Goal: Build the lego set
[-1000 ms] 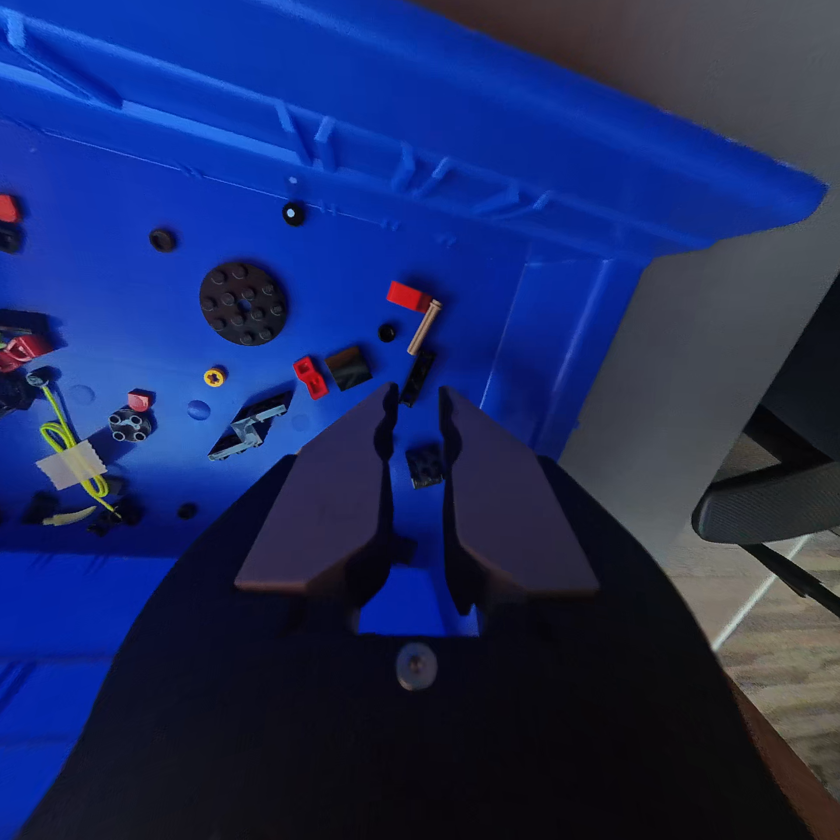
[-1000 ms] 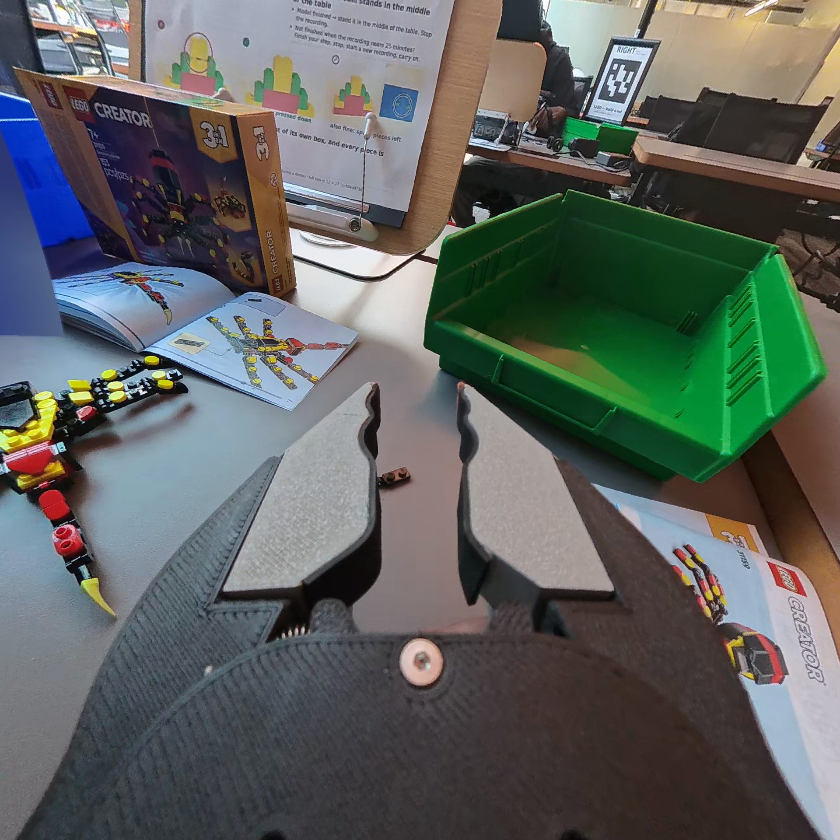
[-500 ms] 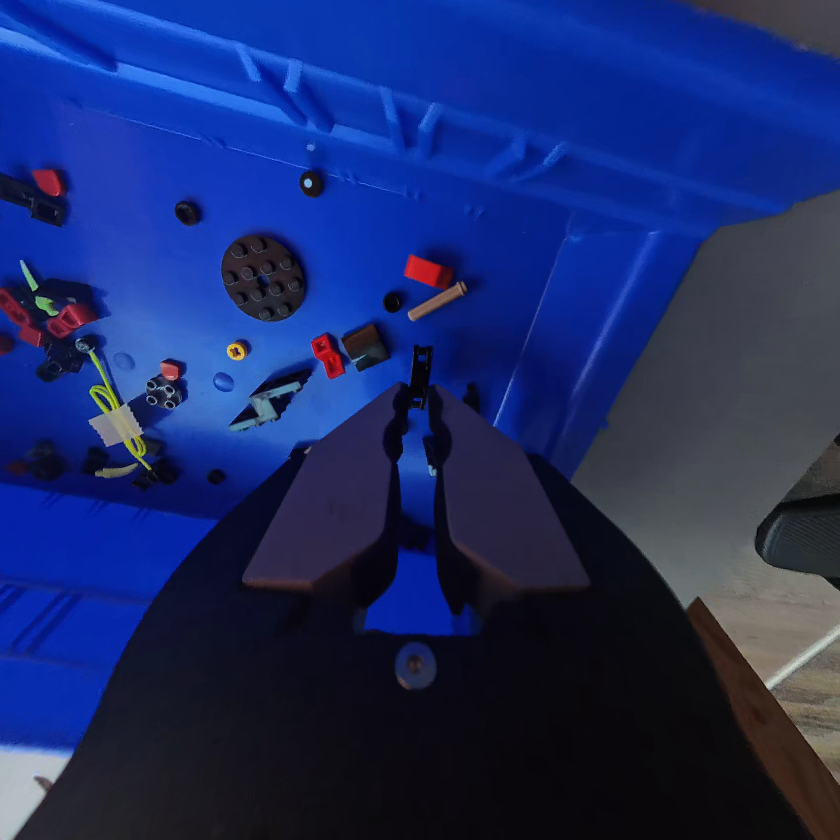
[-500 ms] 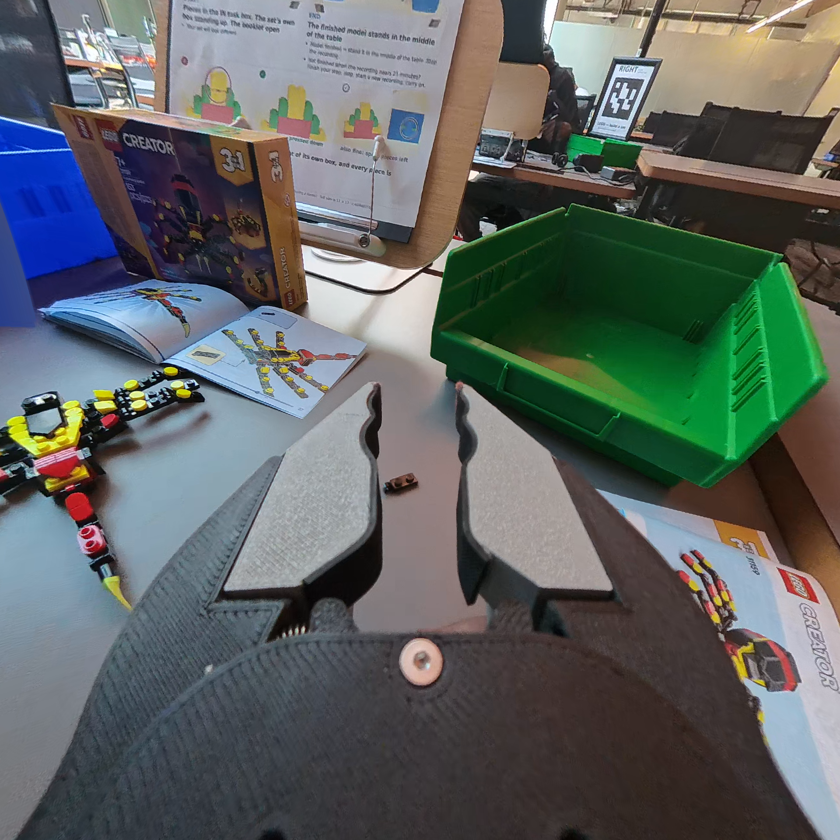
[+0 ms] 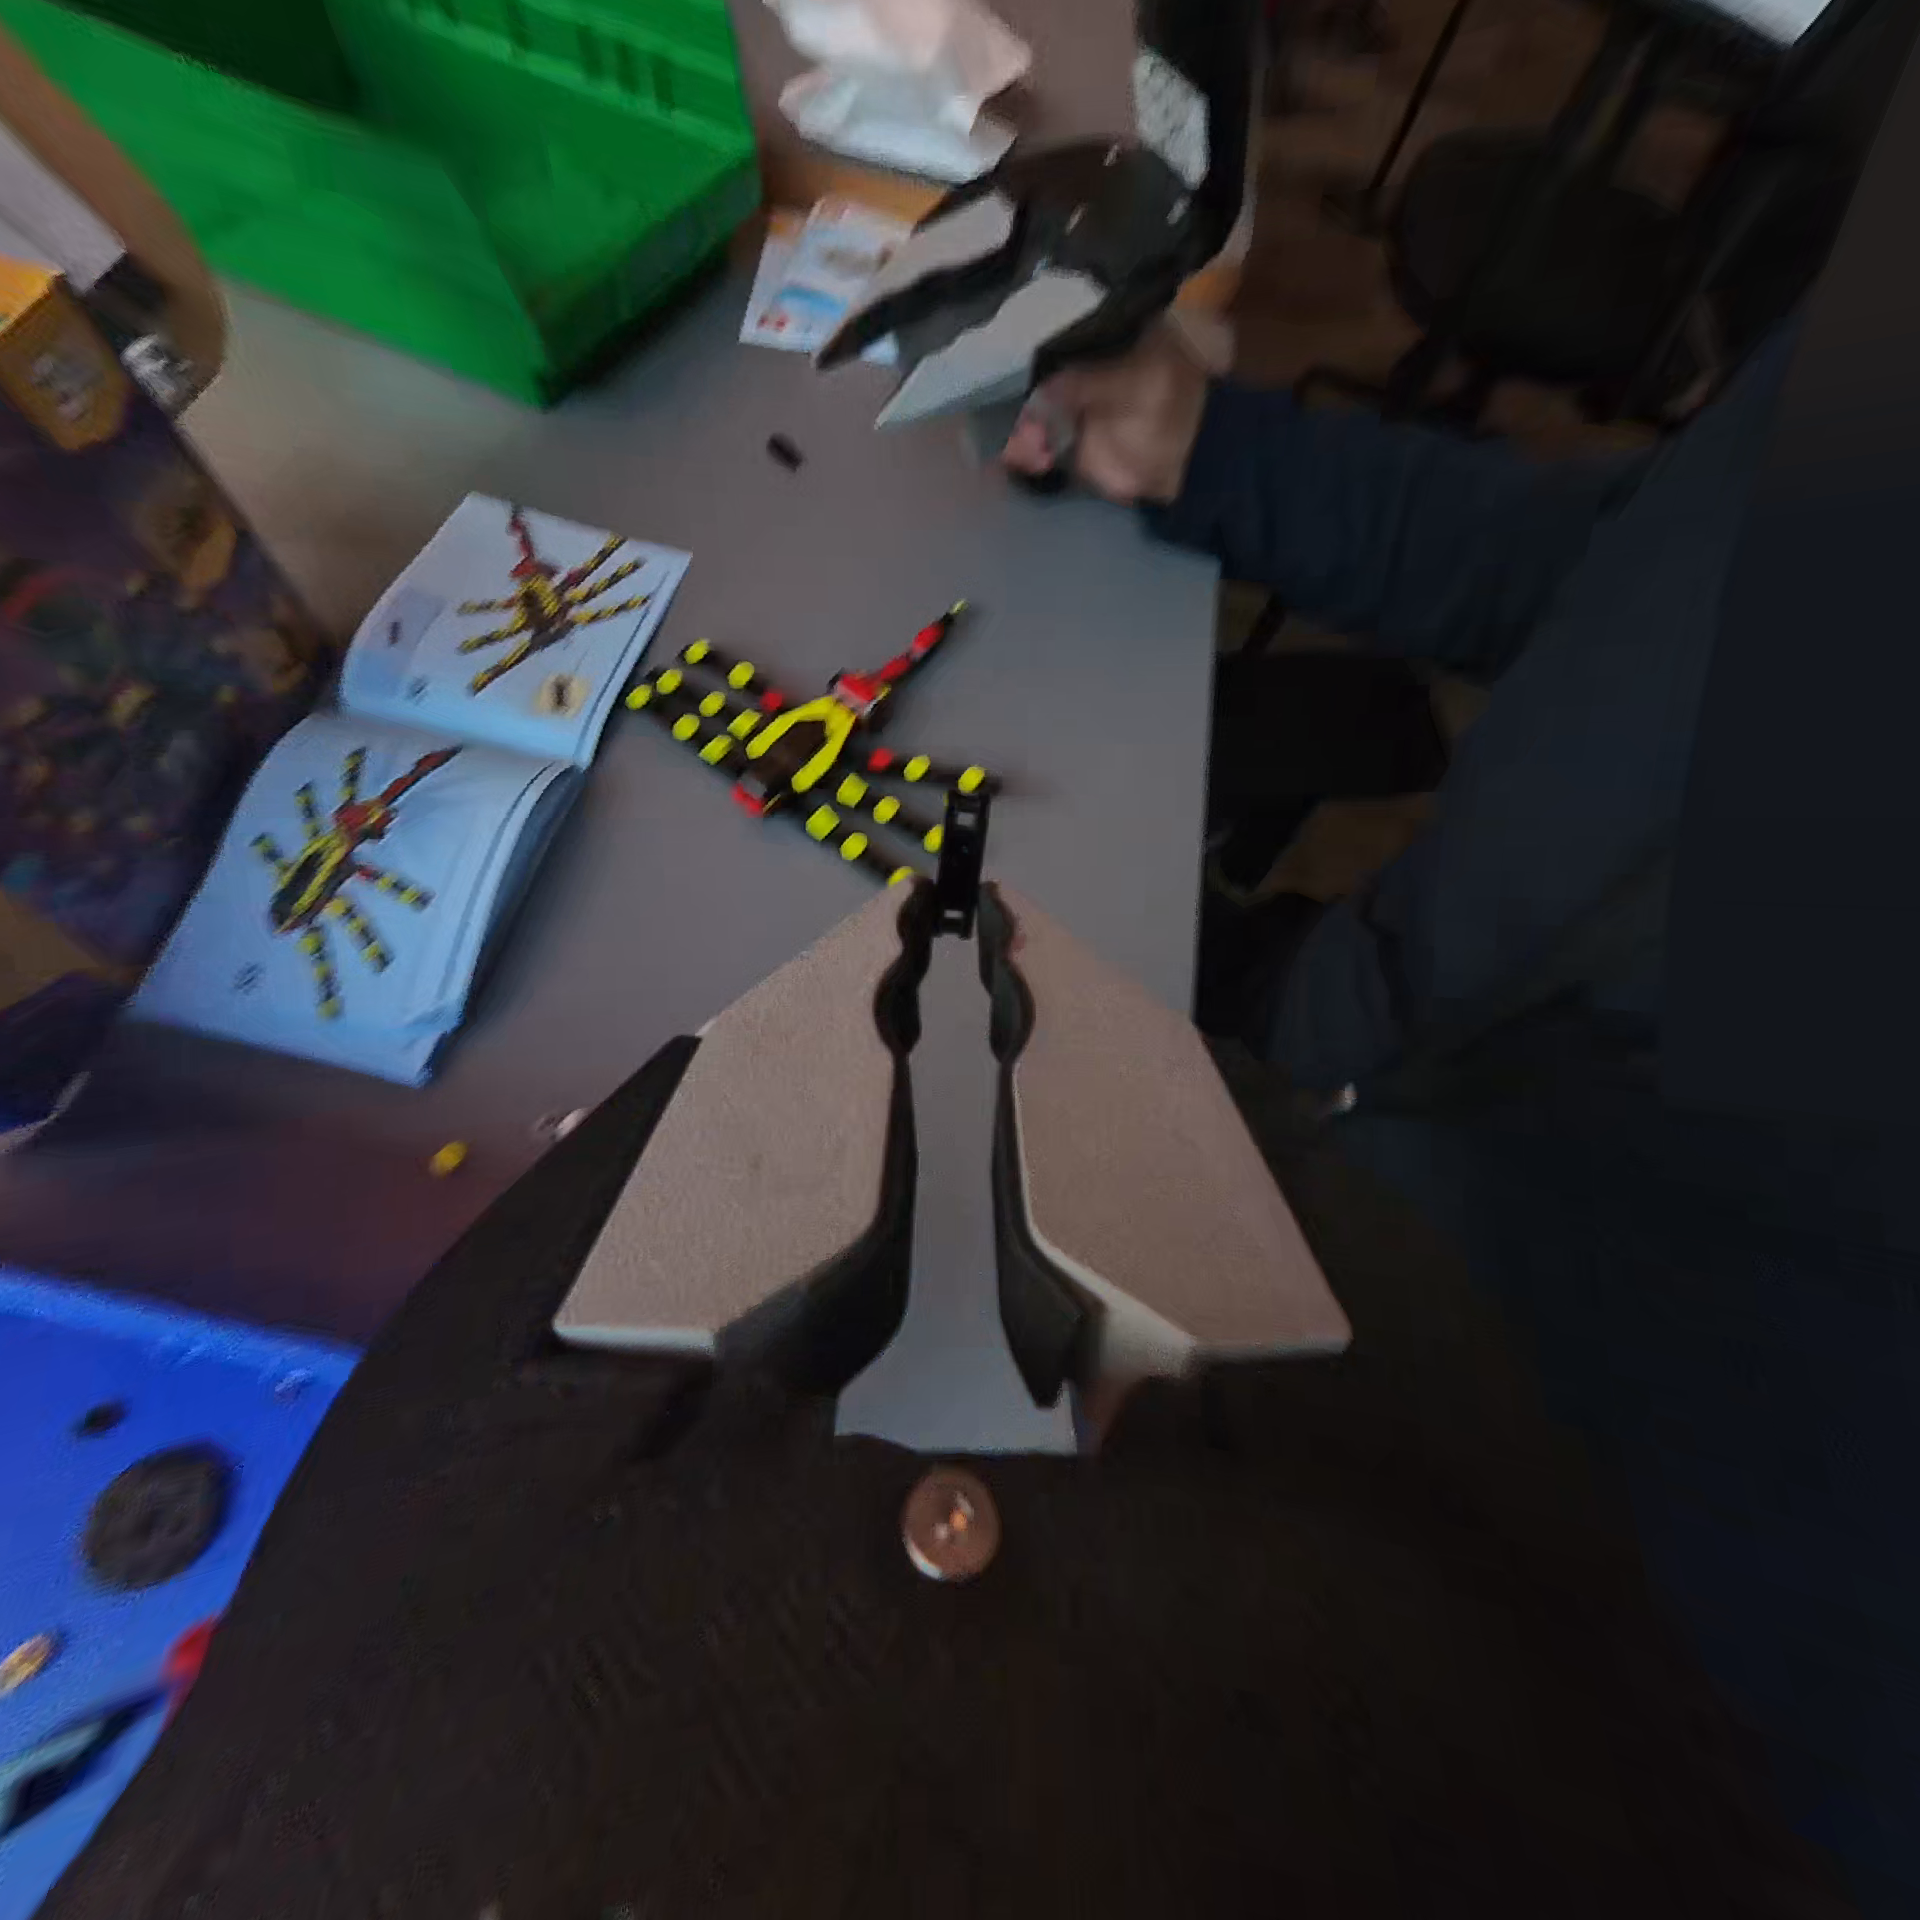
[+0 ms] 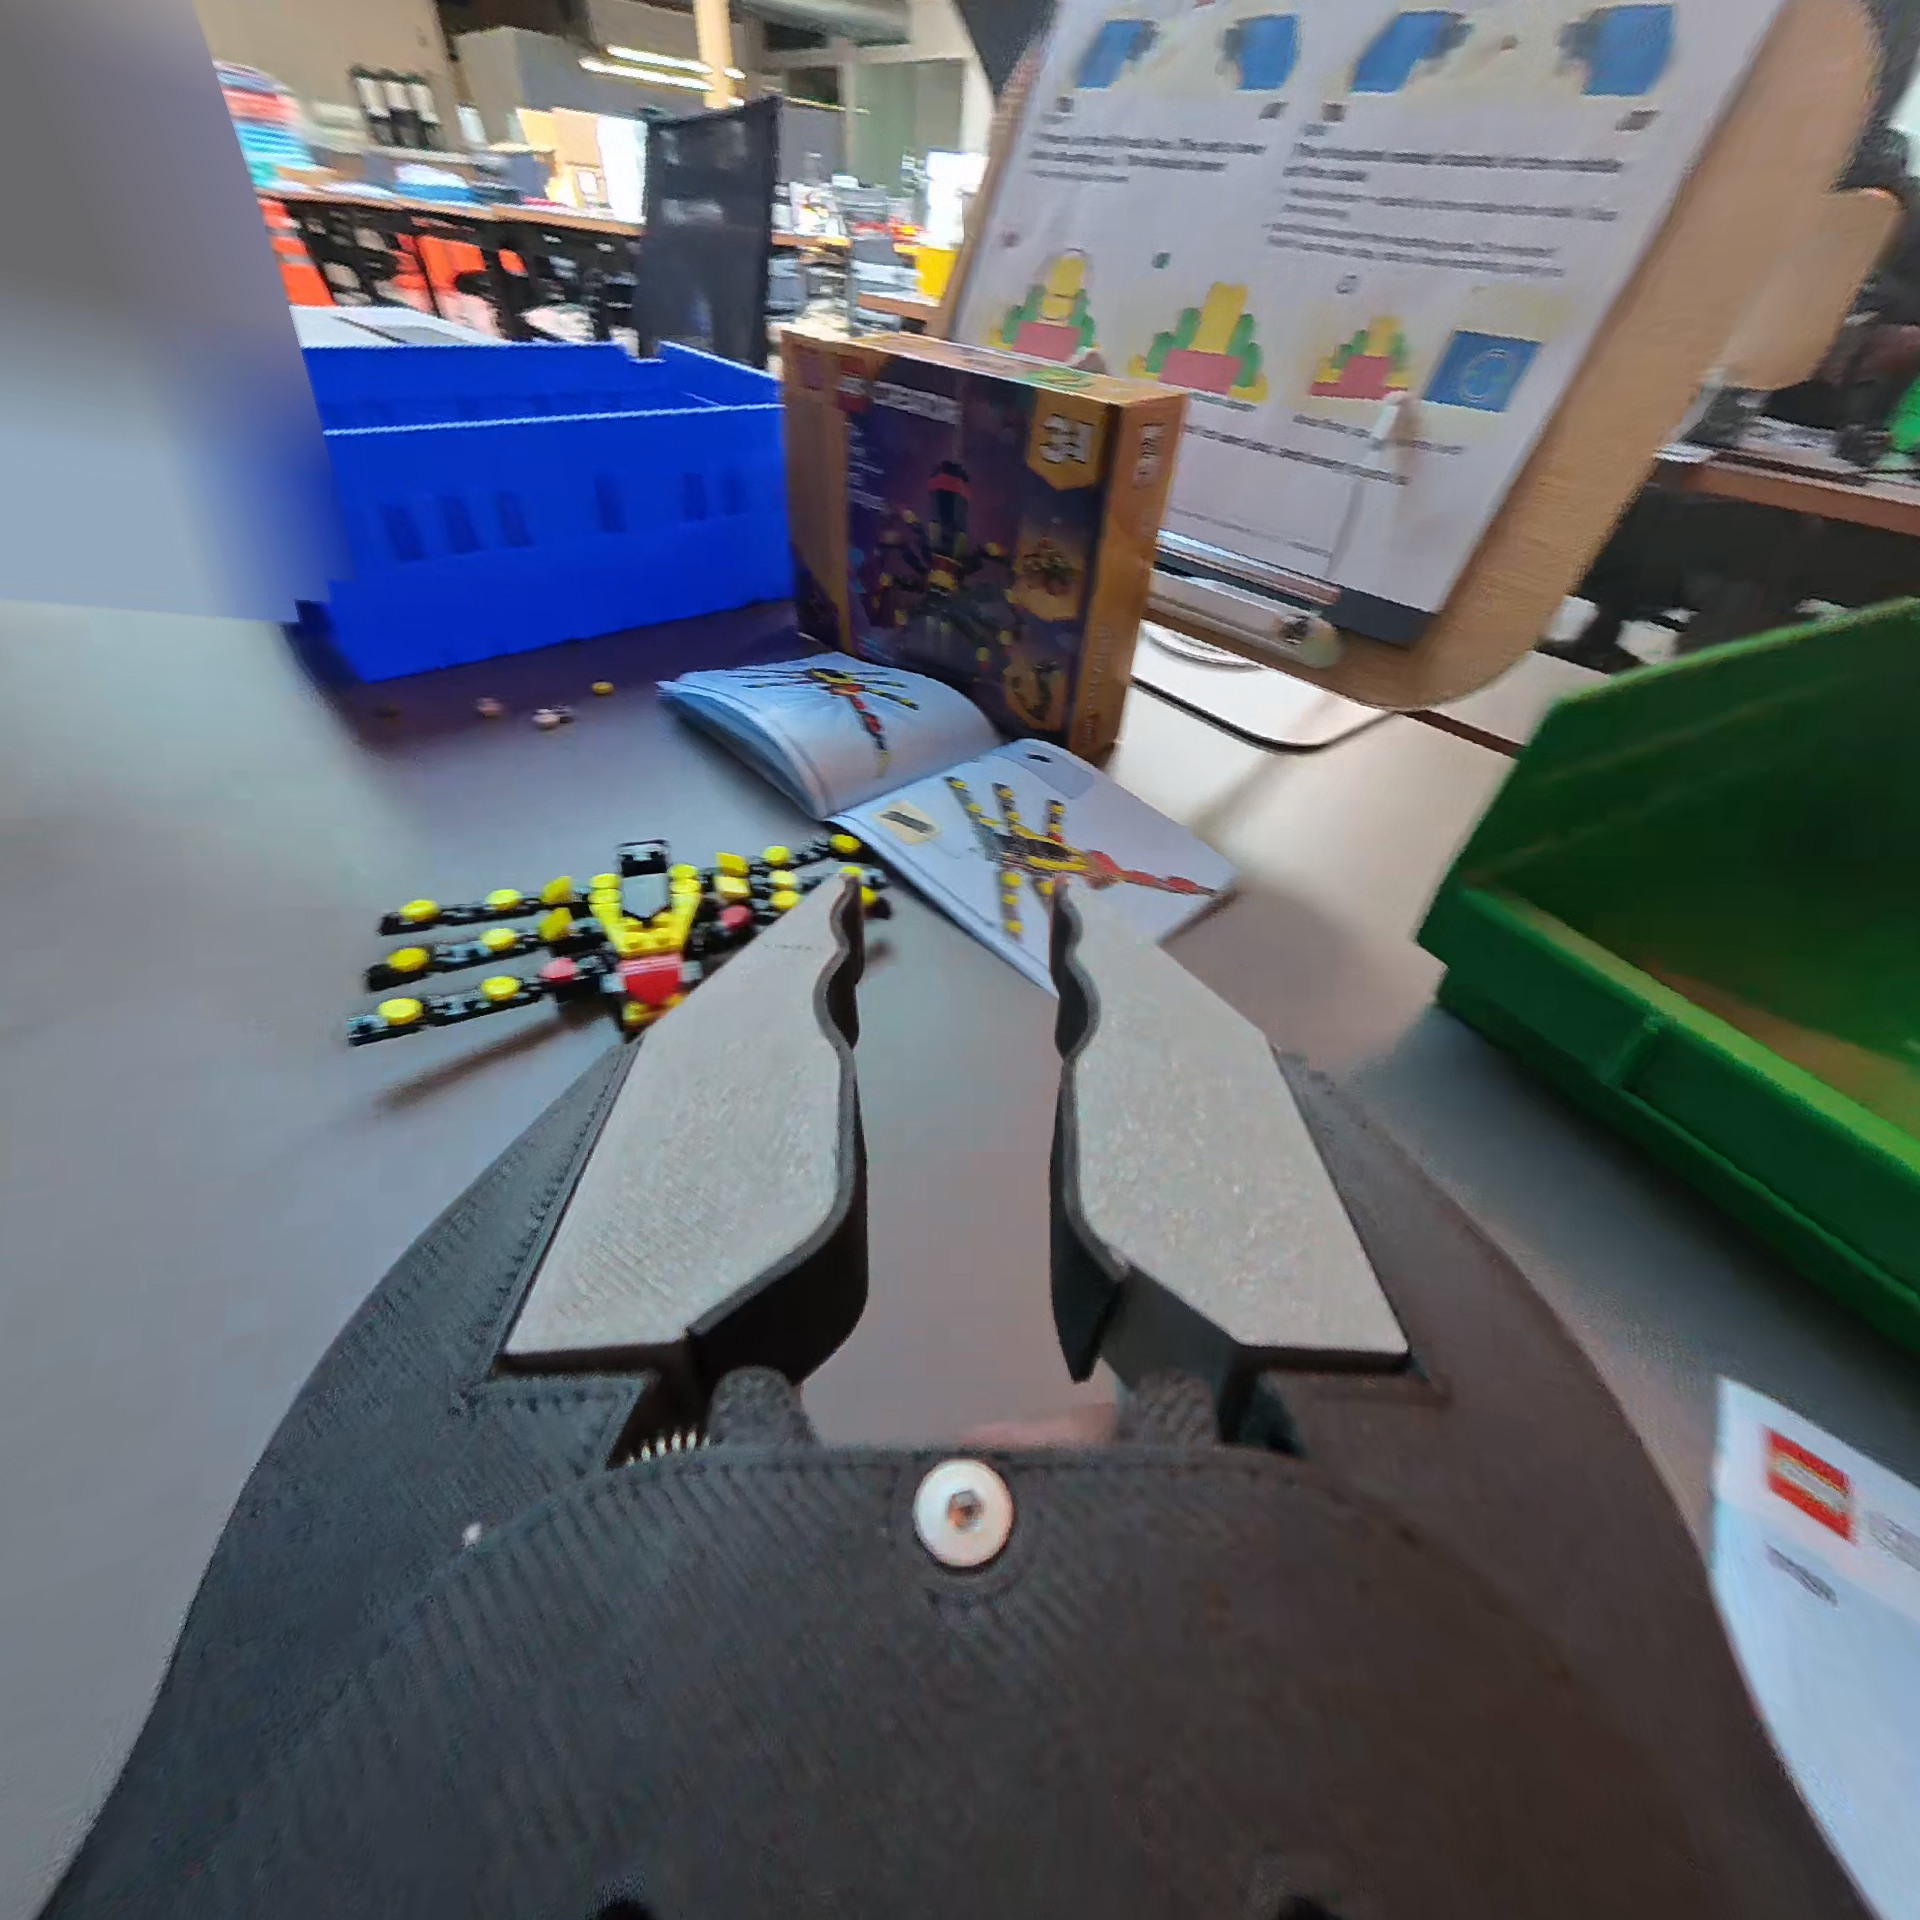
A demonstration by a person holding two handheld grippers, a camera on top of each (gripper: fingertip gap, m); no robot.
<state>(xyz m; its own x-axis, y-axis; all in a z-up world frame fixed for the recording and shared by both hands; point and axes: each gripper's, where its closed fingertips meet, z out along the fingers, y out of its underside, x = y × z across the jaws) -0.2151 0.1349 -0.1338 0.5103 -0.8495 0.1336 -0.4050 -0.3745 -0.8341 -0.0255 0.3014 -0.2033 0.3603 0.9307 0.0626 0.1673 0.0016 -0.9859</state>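
Observation:
My left gripper [image 5: 951,896] is shut on a thin black lego piece [image 5: 961,857] that sticks up from its tips, held above the grey table near the spider model [image 5: 800,743]. The model is black with yellow studs and a red tail; it also shows in the right wrist view [image 6: 613,940]. My right gripper [image 6: 951,909] is open and empty, just right of the model; it also shows in the left wrist view [image 5: 961,317], held by a hand. A small dark piece [image 5: 784,452] lies on the table near it.
An open instruction booklet [image 5: 416,790] lies left of the model, with the set's box [image 6: 977,530] behind it. A blue bin [image 6: 551,509] with loose pieces stands at the left, a green bin [image 6: 1704,935] at the right. A second booklet [image 6: 1818,1579] lies at the right edge. My right fingertips sit around 30 centimetres from my left ones.
My left gripper has lifted the black piece out of the blue bin and swung over the table toward the model. My right gripper has turned left, from the small dark piece toward the model.

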